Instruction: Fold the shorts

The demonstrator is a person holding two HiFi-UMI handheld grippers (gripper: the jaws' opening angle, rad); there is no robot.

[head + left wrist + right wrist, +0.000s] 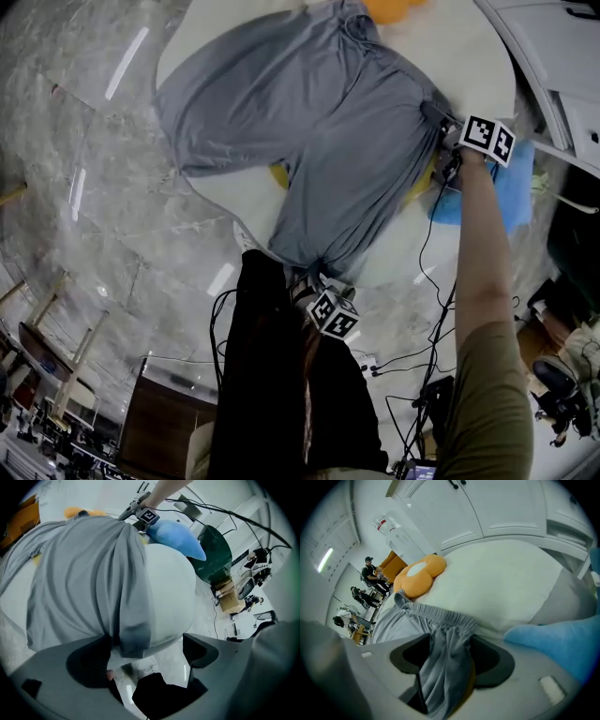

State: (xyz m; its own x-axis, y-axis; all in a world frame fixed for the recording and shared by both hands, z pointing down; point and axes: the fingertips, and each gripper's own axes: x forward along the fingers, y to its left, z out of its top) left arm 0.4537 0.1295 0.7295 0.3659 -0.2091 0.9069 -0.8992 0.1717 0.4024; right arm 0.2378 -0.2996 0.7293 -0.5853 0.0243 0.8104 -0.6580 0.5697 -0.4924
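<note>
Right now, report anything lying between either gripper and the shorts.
Nothing visible does. The right gripper pinches the shorts at the waistband; the leg hem lies between the left gripper's open fingers.

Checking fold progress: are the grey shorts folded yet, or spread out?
Spread out. The grey shorts lie flat across the white table, waistband and both legs showing, no part doubled over.
</note>
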